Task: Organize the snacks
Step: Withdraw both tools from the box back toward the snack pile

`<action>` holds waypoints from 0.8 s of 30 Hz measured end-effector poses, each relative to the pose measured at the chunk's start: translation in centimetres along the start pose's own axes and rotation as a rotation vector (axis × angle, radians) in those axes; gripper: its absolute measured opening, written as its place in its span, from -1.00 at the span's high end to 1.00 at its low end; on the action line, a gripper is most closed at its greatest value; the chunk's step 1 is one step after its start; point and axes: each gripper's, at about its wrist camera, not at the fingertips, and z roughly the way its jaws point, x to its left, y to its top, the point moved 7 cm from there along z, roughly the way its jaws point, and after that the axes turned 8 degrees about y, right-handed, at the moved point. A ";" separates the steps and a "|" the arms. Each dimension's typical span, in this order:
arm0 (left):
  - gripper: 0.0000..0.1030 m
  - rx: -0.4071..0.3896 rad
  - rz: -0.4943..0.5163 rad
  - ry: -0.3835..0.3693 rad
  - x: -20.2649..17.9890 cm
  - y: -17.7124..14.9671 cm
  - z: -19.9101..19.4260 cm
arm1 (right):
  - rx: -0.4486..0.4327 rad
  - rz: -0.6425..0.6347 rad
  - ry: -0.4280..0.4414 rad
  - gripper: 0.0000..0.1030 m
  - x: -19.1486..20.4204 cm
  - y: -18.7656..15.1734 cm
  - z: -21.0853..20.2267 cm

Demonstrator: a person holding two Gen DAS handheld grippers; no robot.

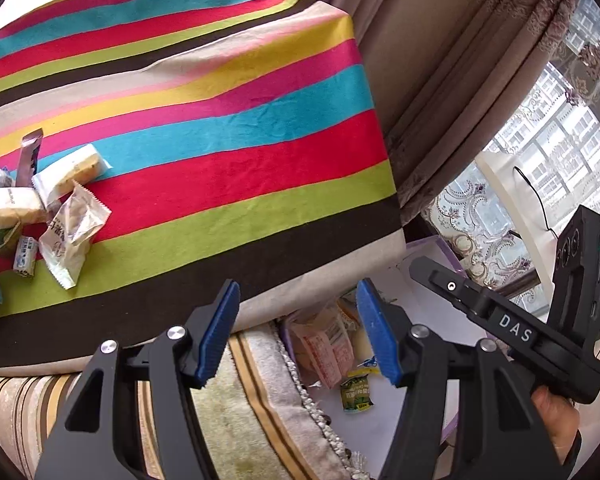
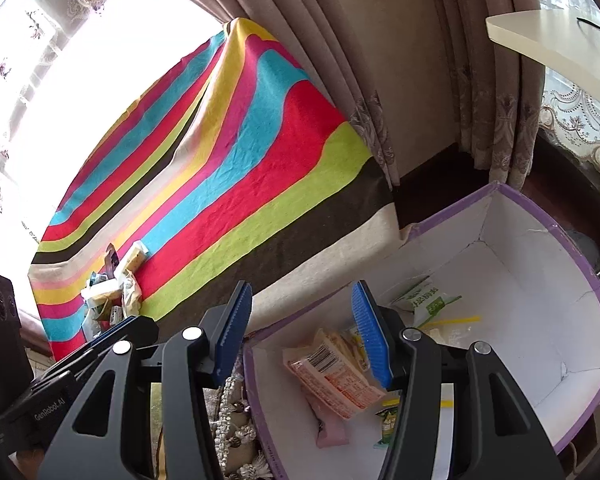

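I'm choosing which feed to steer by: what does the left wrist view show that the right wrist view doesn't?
Only the left wrist view shows the snack pile on the striped cloth up close, with separate packets, plus the right tool's body and the hand holding it.

Only the right wrist view shows the purple-rimmed box whole: white inside, far half bare, and a green-and-white packet.

Both show the cloth, the orange barcode packet in the box, and open, empty tools: left tool, right tool.
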 end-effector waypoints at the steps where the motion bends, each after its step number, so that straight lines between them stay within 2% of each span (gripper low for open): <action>1: -0.19 -0.002 -0.012 0.003 0.6 0.0 -0.2 | 0.006 -0.008 0.002 -0.02 0.5 -0.1 0.2; 13: -0.19 -0.032 -0.149 0.048 8.3 -0.5 -2.4 | 0.068 -0.083 0.032 -0.02 5.2 -1.1 2.5; 19: -0.27 -0.048 -0.210 0.085 12.9 -1.3 -4.8 | 0.116 -0.126 0.059 -0.02 8.4 -2.3 4.2; 24: -0.32 -0.052 -0.267 0.118 16.9 -2.1 -6.4 | 0.151 -0.168 0.079 -0.14 11.3 -3.5 5.8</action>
